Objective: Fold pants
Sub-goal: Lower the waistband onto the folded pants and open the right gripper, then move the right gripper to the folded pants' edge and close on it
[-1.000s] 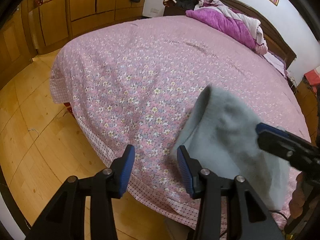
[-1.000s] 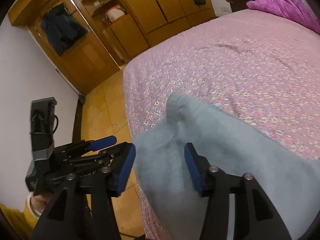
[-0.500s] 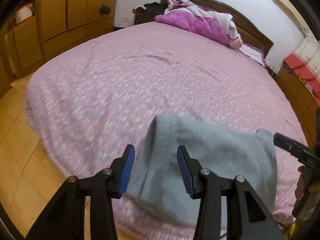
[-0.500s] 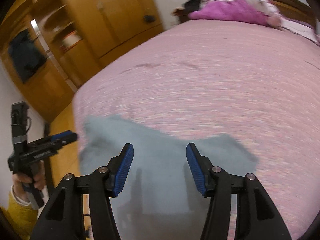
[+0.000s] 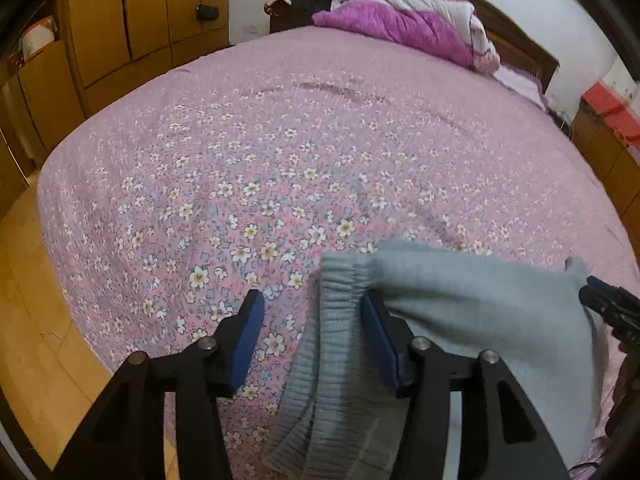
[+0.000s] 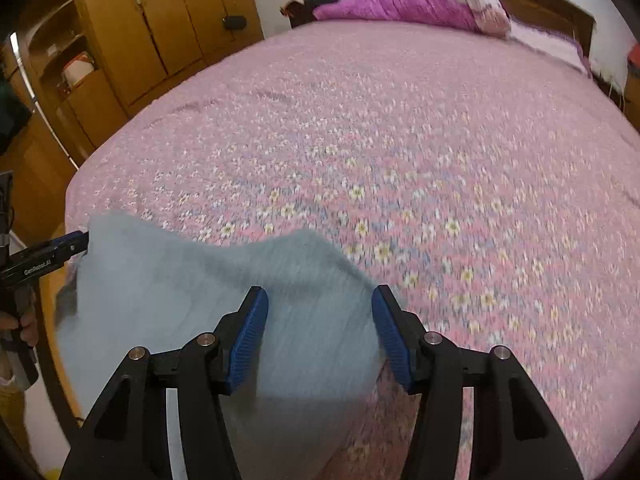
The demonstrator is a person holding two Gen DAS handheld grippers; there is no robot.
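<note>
Light grey-blue knit pants point(image 5: 460, 304) are draped over the near edge of the bed, ribbed waistband point(image 5: 332, 320) toward the left. My left gripper point(image 5: 312, 340) is open, its jaws wide apart; the waistband hangs between them and lies against the right finger point(image 5: 380, 344). In the right wrist view the pants point(image 6: 180, 292) spread left and below. My right gripper point(image 6: 320, 336) is open over the cloth, jaws wide apart. The left gripper's tip point(image 6: 60, 248) touches the cloth's far left corner. The right gripper's tip point(image 5: 608, 304) shows at the cloth's right edge.
The bed has a pink floral cover point(image 5: 320, 140). A purple quilt point(image 5: 400, 28) is heaped at the dark headboard. Wooden wardrobes point(image 5: 132, 20) line the left wall. Wooden floor point(image 5: 24, 300) lies left of the bed. A wooden cabinet point(image 5: 608, 160) stands at the right.
The pants have come down from being held up in the air onto the bed's near edge. Both grippers have moved forward over the bed. Both stayed open.
</note>
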